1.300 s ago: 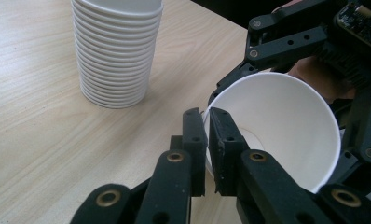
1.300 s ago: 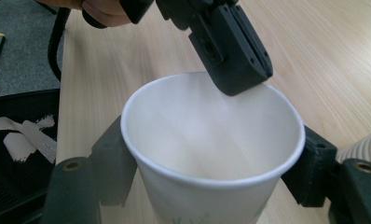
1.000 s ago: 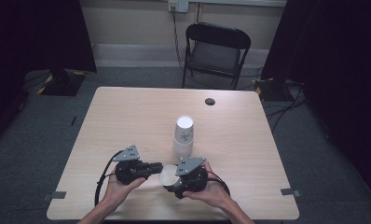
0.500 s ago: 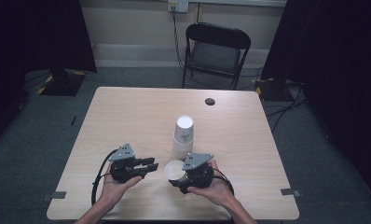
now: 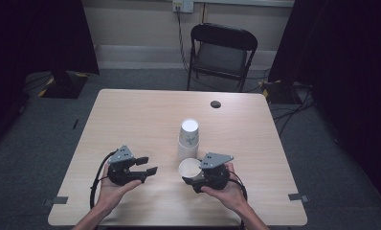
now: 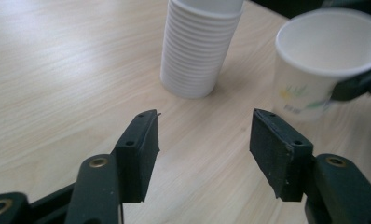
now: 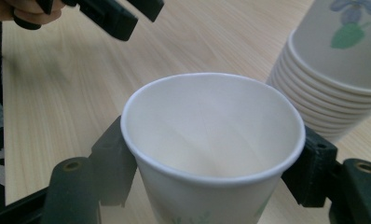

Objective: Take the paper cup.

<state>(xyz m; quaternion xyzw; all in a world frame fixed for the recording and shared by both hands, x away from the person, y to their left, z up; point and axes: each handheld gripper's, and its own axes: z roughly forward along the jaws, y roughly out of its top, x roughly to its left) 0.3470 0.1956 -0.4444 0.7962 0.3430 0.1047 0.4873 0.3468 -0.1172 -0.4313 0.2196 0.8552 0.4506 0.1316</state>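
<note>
Single paper cup (image 7: 211,154), white with a faint green print: upright, mouth up, clamped at its sides by the right tool (image 5: 198,176), just in front of the stack of paper cups (image 5: 188,139), near the person's edge of the bench (image 5: 131,115).
Stack of paper cups: upside down, standing on the bench at about its middle, nested rims ringed at the base.
Left tool (image 5: 147,165): to the left of the stack, apart from it; jaws just been opening, now parted at a middling width, nothing between them, bare bench beneath.
</note>
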